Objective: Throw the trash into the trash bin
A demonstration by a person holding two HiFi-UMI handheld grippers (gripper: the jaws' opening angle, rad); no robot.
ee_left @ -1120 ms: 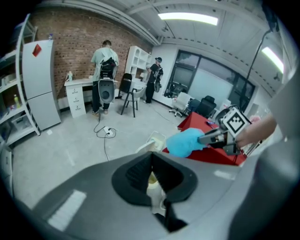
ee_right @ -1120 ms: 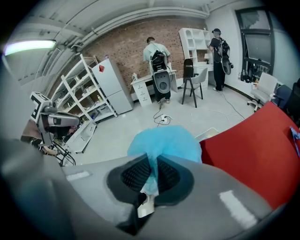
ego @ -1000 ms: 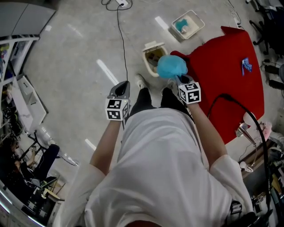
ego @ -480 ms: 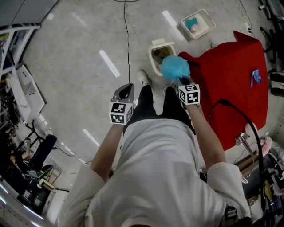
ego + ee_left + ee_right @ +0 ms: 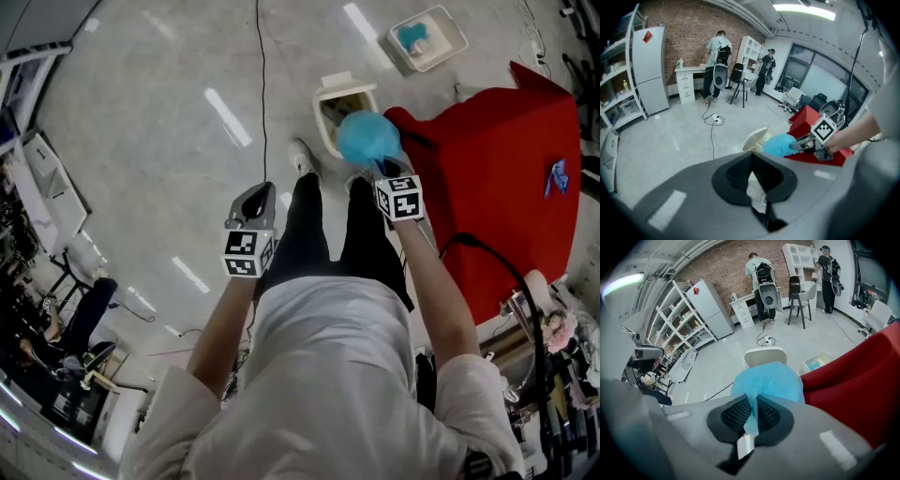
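Note:
My right gripper (image 5: 378,169) is shut on a crumpled blue piece of trash (image 5: 367,138), which hangs beside the right rim of the cream trash bin (image 5: 336,105). The bin stands on the floor with its lid up. In the right gripper view the blue trash (image 5: 768,380) is pinched between the pads of the right gripper (image 5: 753,405), and the bin's lid (image 5: 765,356) shows just behind it. My left gripper (image 5: 255,197) hangs left of the person's legs, shut with nothing in it. The left gripper view shows the left gripper (image 5: 751,157), the bin (image 5: 756,138) and the blue trash (image 5: 779,144).
A red-covered table (image 5: 497,169) stands close on the right. A white tray (image 5: 427,37) with blue scraps lies on the floor beyond the bin. A black cable (image 5: 260,84) runs across the floor. People (image 5: 717,61) stand at a far desk, near a fridge (image 5: 649,70).
Both grippers have sunk lower toward the floor. The blue trash stays in the right gripper, now close beside the bin's opening.

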